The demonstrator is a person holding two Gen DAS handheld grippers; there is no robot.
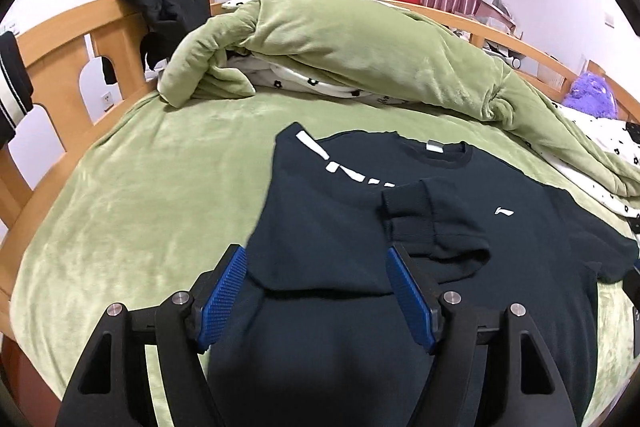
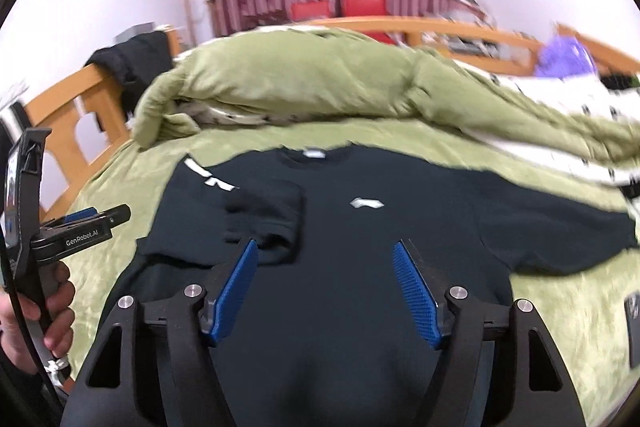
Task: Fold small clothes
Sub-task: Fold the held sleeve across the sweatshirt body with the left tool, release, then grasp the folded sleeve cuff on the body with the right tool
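Left wrist view: the black sweatshirt (image 1: 320, 227) lies flat on the green blanket (image 1: 140, 195), filling the centre and lower right of the frame. One sleeve (image 1: 424, 223) is folded across the chest. There's a small white logo (image 1: 502, 212) at right, plus bold white lettering (image 1: 340, 163) cut off by the fold, so I can't read it. The left gripper (image 1: 316, 287) is spread apart above the fabric, gripping nothing.

Right wrist view, blurry: same sweatshirt in the centre, right gripper (image 2: 324, 283) also released over it, empty. At the left edge, a hand (image 2: 56, 307) holds the other tool, marked "GenRobot.AI" (image 2: 82, 239).
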